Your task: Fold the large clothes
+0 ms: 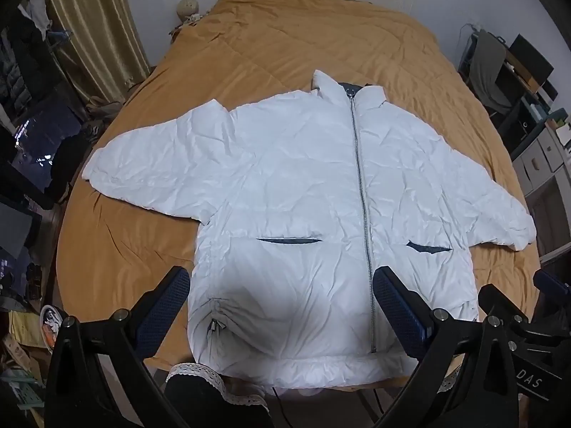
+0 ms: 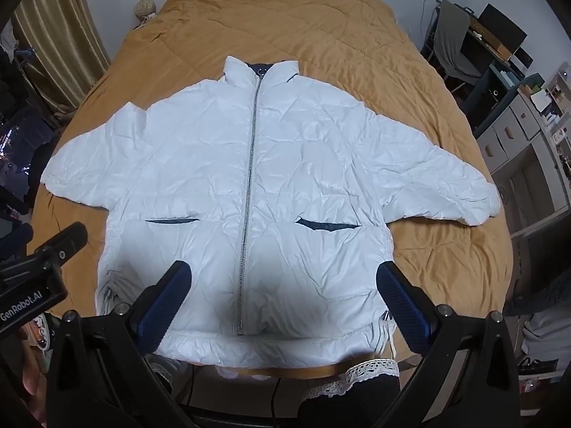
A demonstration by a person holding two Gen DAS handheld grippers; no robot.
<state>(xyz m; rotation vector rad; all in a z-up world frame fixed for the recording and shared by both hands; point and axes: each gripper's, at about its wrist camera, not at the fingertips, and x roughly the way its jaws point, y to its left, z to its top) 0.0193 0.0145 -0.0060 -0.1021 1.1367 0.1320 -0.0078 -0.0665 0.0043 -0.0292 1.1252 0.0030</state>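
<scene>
Left wrist: white jacket point(image 1: 303, 214) flat beneath wide-spread left tool point(image 1: 282, 285).

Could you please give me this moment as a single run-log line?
phase: pre-fold | white jacket: flat, zipped, sleeves spread on orange bedspread | left tool: open, empty | right tool: open, empty

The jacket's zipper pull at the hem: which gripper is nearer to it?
Right. The right gripper straddles the zipper pull, which lies between its open fingers. The left gripper hovers over the jacket's left panel, the zipper pull beneath its right finger.
</scene>
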